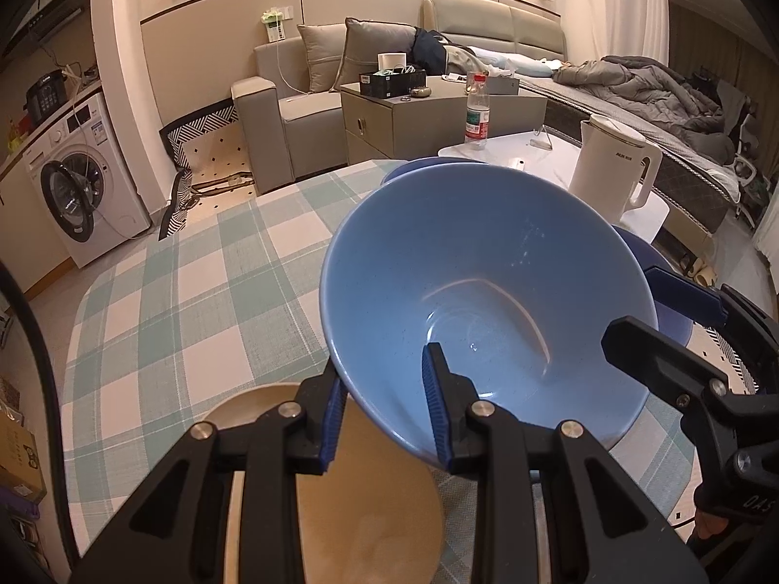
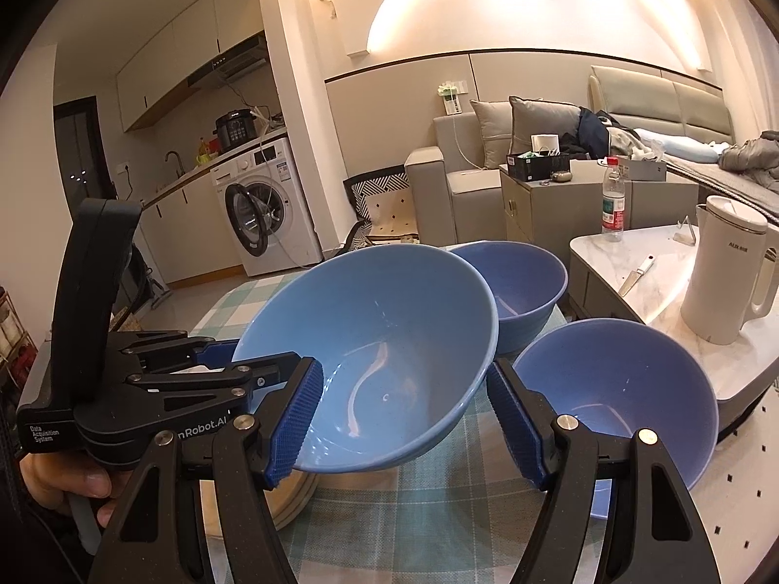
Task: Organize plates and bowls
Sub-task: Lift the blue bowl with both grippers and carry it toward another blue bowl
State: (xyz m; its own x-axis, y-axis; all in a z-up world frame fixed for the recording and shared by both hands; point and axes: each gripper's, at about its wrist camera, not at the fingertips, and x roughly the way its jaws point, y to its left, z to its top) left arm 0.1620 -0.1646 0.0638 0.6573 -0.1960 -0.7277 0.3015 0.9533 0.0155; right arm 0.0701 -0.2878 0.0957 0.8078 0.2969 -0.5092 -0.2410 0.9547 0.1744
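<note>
Left claw (image 1: 384,418) clamps tilted light-blue bowl's (image 1: 487,282) rim; right claw (image 2: 404,418) stands apart, empty.

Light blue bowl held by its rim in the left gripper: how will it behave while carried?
The light blue bowl looks rigid, holding shape while tilted. Its glossy surface suggests it could slip between the left gripper pads. A one-sided rim pinch will probably let it swing.

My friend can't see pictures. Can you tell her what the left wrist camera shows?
The left gripper pinches the rim of a tilted light blue bowl above a checked tablecloth, with a beige plate underneath.
</note>
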